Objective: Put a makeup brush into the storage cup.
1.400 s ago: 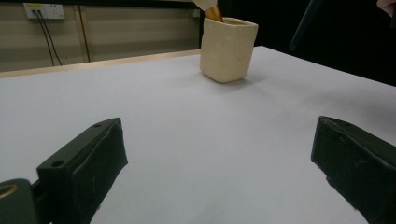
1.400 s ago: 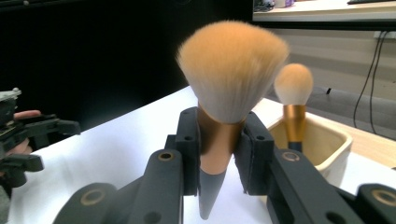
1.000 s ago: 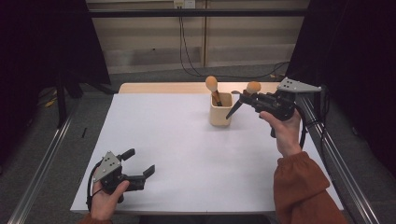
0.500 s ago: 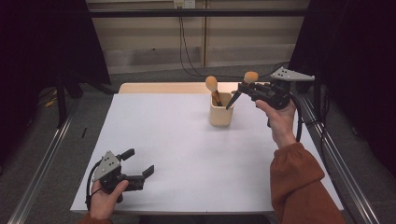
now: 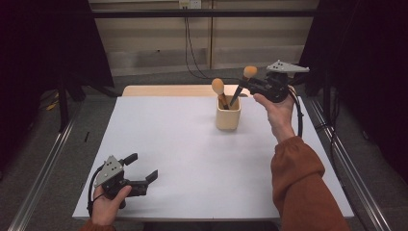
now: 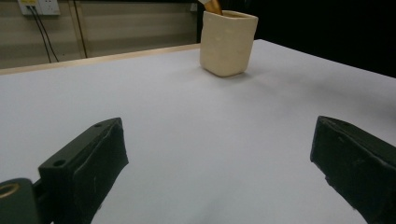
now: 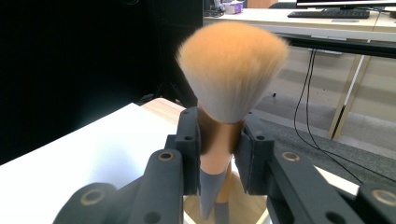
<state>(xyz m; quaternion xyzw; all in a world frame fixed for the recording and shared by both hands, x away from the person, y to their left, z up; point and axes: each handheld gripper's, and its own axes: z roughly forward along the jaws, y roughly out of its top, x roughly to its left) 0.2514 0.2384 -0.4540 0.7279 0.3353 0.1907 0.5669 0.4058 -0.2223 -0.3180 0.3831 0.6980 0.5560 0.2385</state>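
Left gripper [image 5: 144, 180] sits at the table's [image 5: 183, 144] near-left corner, close to the front edge, jaws spread wide, nothing between them. In the left gripper view the two black pads frame bare white surface, with the cup [image 6: 227, 42] well ahead. Broad open stretch of table between this gripper and the cup, no clutter.

Centre-right, toward the far edge: cream cup [image 5: 228, 114] upright, one brush [image 5: 219, 91] standing in it, orange head up, leaning left.

Right of that: right gripper [image 5: 251, 86] held above and just right of the cup, near the far-right corner, jaws clamped on a second brush [image 5: 243, 83] at its ferrule. Its handle slants down into the cup; can't tell if the tip touches bottom. Right gripper view shows pads squeezing the neck below the fluffy head [image 7: 232, 70].
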